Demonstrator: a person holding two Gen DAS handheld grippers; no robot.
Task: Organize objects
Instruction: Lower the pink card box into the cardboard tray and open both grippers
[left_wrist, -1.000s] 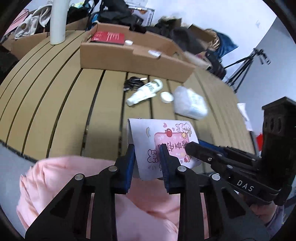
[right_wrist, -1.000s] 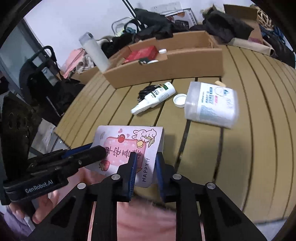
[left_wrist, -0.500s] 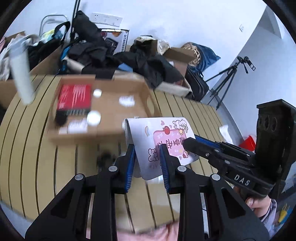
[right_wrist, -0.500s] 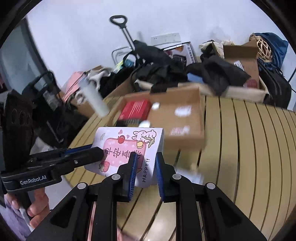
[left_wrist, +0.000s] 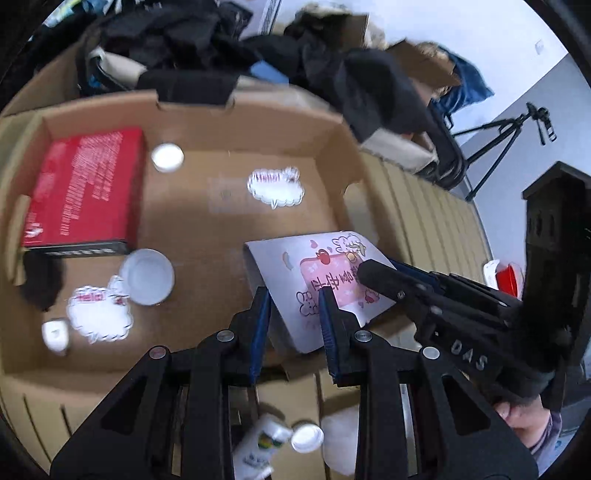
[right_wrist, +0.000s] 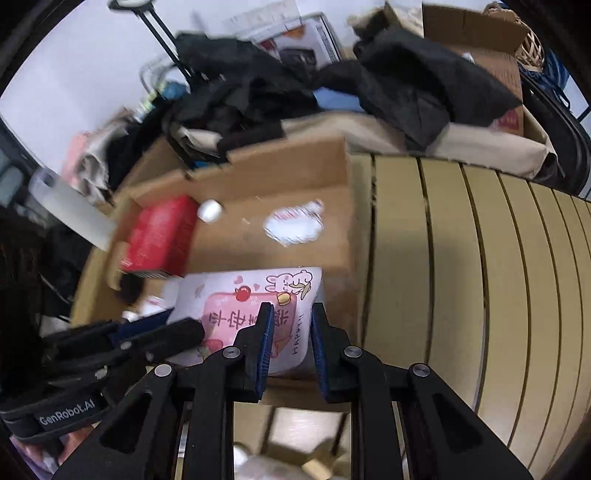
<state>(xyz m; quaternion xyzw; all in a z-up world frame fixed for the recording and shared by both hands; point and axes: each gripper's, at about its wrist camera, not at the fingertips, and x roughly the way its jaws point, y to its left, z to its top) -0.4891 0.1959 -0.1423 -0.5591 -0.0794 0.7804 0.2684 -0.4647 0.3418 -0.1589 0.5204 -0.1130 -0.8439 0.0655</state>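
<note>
Slatted wood table (right_wrist: 480, 258) carries the open cardboard box (left_wrist: 229, 221), and above its near right corner both the left gripper (left_wrist: 293, 314) and right gripper (right_wrist: 290, 332) pinch the pink card pouch (left_wrist: 325, 284), so lower it level onto bare floor right of the 2 "hello" stickers before letting go.

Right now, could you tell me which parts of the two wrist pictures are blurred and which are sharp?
Left wrist view: the left claw and pink card are sharp; the red box and the cardboard tray smear with motion. Right wrist view: the right claw is crisp, the tray behind is streaked; fisheye bends the table slats.
</note>
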